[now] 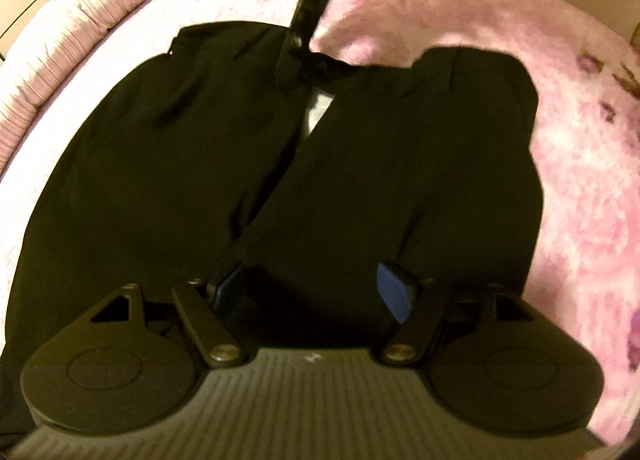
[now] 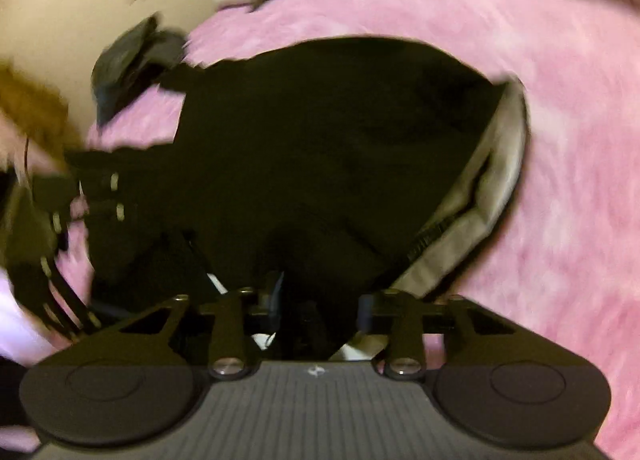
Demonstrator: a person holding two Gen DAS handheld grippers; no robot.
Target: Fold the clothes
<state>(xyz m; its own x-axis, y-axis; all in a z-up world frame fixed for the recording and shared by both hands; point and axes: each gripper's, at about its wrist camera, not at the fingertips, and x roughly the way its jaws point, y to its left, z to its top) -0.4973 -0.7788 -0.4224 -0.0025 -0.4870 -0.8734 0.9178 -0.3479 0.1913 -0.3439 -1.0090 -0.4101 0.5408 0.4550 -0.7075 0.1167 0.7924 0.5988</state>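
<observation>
We see one pair of black trousers (image 1: 280,164) spread on one pink blanket (image 1: 580,164); our left gripper (image 1: 316,292) gapes above them, our right gripper (image 2: 320,304) likewise parted

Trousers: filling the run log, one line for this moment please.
trousers flat on blanket | left gripper open | right gripper open

black trousers (image 1: 168,164) | pale grey lining (image 2: 492,176) | fluffy pink blanket (image 1: 580,164) | blue tool pads (image 1: 394,296)

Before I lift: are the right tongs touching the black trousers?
Touching. In the left wrist view the right tongs press into the black trousers at the waistband, with no gap showing.
</observation>
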